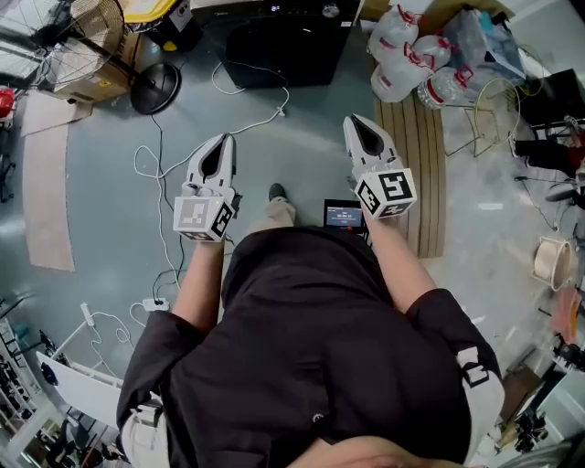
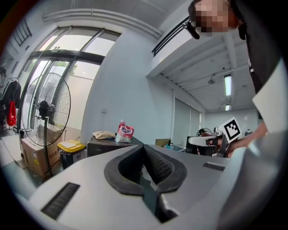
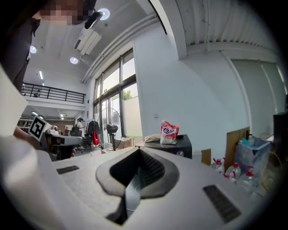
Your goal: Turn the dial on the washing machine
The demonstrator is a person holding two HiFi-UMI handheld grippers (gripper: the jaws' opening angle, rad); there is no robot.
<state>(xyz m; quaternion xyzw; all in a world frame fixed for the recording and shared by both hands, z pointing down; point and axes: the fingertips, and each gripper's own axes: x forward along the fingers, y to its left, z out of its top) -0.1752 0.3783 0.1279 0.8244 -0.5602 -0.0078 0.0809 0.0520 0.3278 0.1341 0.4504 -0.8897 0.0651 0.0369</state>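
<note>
Left gripper jaws together, nothing in them. Right gripper same: closed, empty. I hold both side by side over floor, tips pointing far. Washer far ahead, between the two, well apart from both. Dial near its top right, untouched. Red-white bag on washer. Fan far left, jugs far right.

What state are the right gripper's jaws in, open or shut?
Shut: the tips of the white two-jaw right gripper meet, with nothing between them.
</note>
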